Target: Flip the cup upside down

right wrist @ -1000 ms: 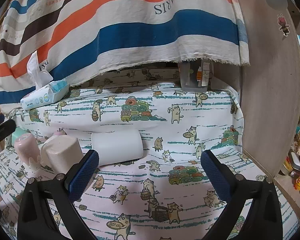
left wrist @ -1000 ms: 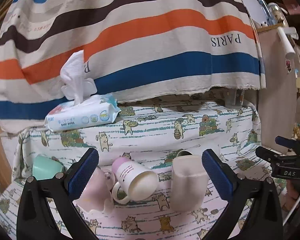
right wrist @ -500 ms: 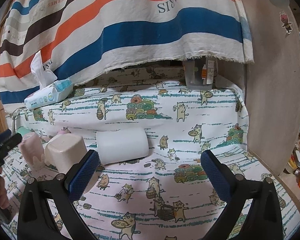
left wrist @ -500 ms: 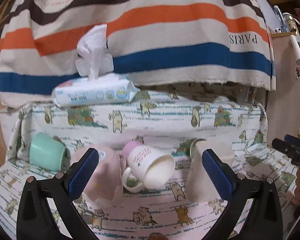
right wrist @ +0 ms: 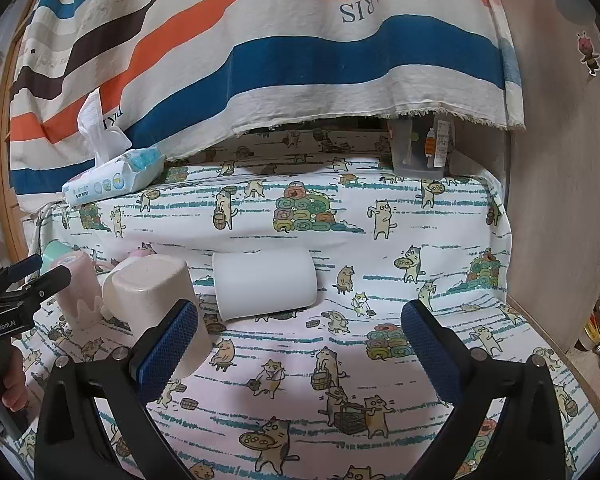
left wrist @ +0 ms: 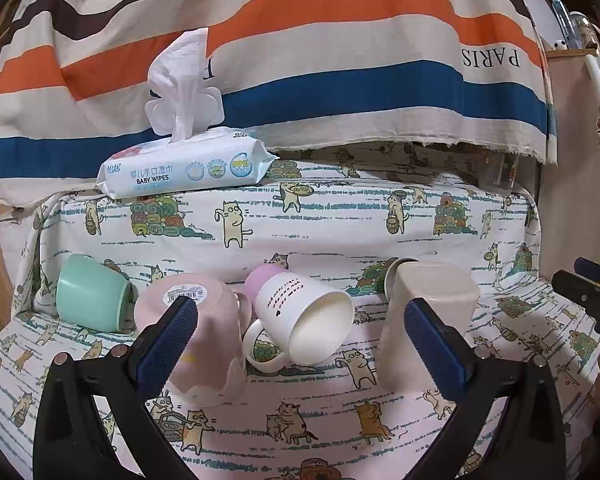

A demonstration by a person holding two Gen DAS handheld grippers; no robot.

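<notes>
Flipping partly done: some cups inverted, others lying sideways.
On the cat-print cloth, the beige cup and pink cup stand inverted; the white cup, handled mug and green cup lie tipped. Left gripper and right gripper gape apart, empty.

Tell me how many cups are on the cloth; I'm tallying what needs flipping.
5: mint cup far left, pink cup, white mug, beige cup, plain white cup rightmost. Others could hide behind them.
</notes>
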